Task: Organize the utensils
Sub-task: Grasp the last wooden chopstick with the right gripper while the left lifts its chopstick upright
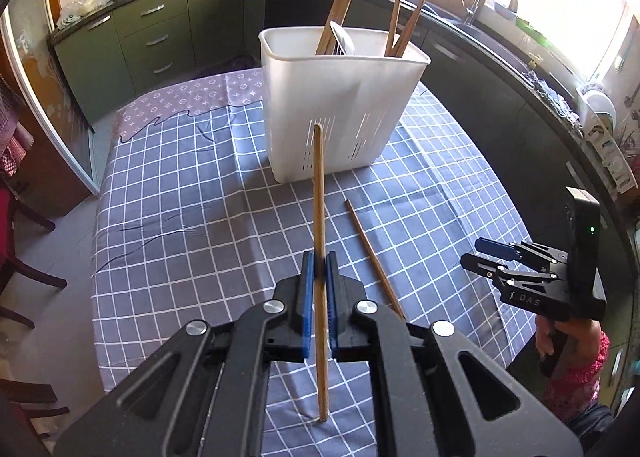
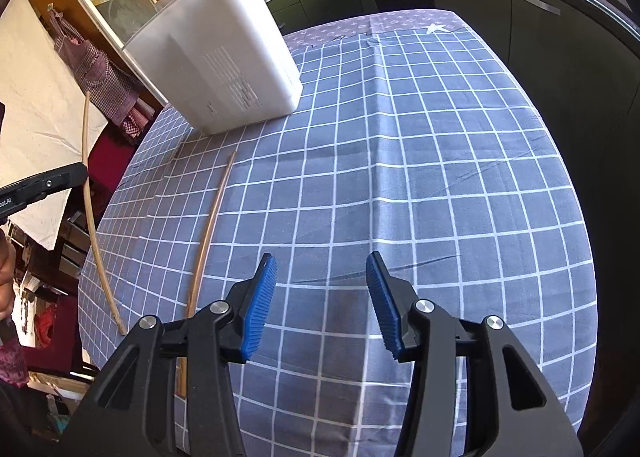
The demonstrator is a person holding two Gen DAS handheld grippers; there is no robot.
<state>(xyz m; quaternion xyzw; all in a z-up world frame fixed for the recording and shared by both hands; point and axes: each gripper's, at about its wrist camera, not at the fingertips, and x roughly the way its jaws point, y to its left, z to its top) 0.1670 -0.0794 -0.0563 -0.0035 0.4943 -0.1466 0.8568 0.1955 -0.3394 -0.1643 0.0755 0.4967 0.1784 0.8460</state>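
My left gripper (image 1: 319, 269) is shut on a wooden chopstick (image 1: 319, 193) and holds it above the table, pointing toward the white utensil holder (image 1: 340, 109). The holder has several chopsticks and a white spoon in it. A second chopstick (image 1: 374, 261) lies on the checked cloth to the right of the left gripper. My right gripper (image 2: 322, 285) is open and empty over the cloth; it also shows in the left wrist view (image 1: 496, 257). In the right wrist view the holder (image 2: 216, 57) stands far left, the lying chopstick (image 2: 208, 225) left of the gripper, the held chopstick (image 2: 94, 217) further left.
The table carries a blue checked tablecloth (image 1: 192, 193) with a purple patterned strip at the far end. Dark kitchen cabinets (image 1: 160, 29) and a counter with a sink (image 1: 476, 17) run behind and to the right. Wooden chairs (image 1: 24, 277) stand to the left.
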